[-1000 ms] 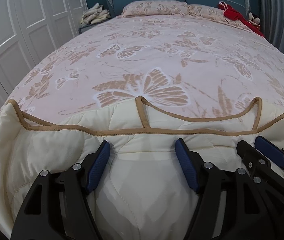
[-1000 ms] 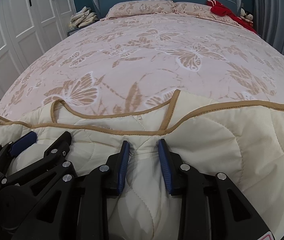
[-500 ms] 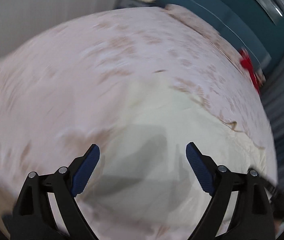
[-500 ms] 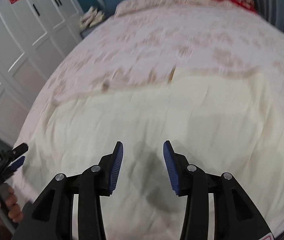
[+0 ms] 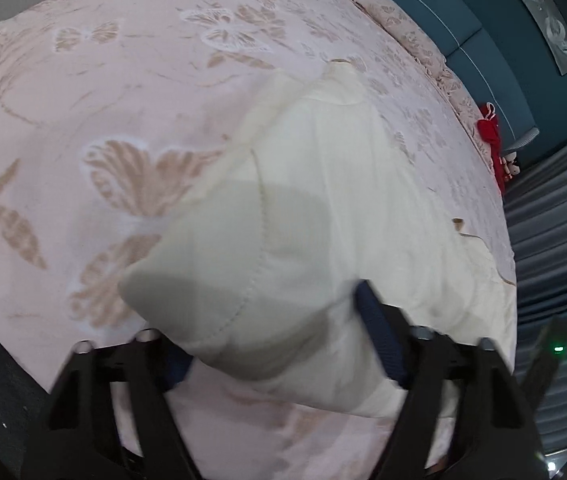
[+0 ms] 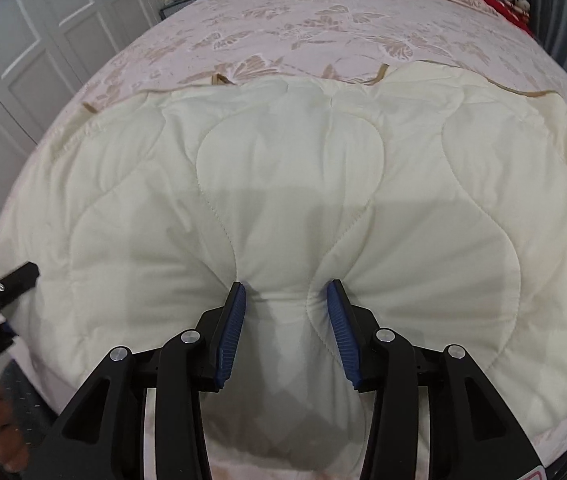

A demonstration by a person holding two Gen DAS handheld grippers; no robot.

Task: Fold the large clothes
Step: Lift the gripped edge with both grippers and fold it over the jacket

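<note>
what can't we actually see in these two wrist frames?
- Left wrist view: the left gripper has its left pad hidden by the cream quilt; motion blur softens the grip.
- Right wrist view: the quilt's near edge behind the right gripper is covered by the gripper body.
- Right wrist view: the left gripper is cut off at the left frame edge, pads unseen.
- Neither view shows the quilt's underside on the bed.

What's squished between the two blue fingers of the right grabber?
A bunched fold of the cream quilt sits between the right gripper pads; the right wrist view shows it puckering there.
</note>
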